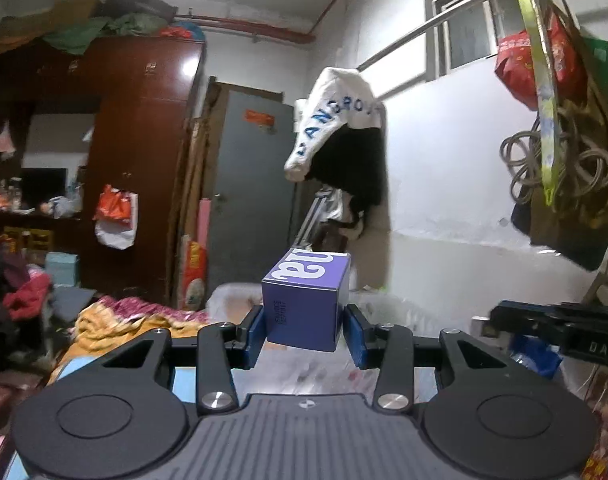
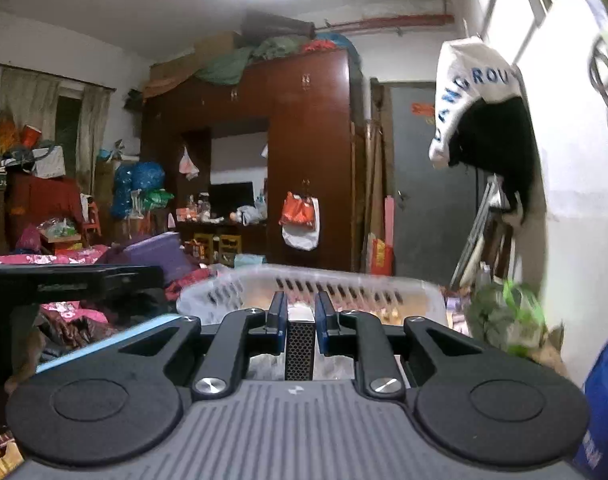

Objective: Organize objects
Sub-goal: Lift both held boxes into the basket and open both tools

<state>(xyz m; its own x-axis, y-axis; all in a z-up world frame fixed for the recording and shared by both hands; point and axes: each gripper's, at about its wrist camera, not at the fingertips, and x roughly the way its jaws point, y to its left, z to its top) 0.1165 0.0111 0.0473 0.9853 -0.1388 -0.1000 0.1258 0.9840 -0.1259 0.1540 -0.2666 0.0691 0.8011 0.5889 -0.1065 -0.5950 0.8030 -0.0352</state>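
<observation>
My left gripper (image 1: 304,330) is shut on a purple box (image 1: 306,300) with white lettering on top, held up in the air above a white basket (image 1: 228,294) that shows blurred behind it. My right gripper (image 2: 300,314) is shut on a thin matchbox (image 2: 300,344) with a dark dotted striking side, held edge-up. The white slotted plastic basket (image 2: 344,284) lies just beyond the right fingers. The right gripper's body shows at the right edge of the left wrist view (image 1: 560,328).
A dark red wardrobe (image 2: 308,152) and a grey door (image 2: 424,184) stand at the back. Clothes hang on the white wall (image 1: 344,136) at right. Bedding and clothes (image 1: 116,316) lie at left. A green plastic bag (image 2: 504,316) sits right of the basket.
</observation>
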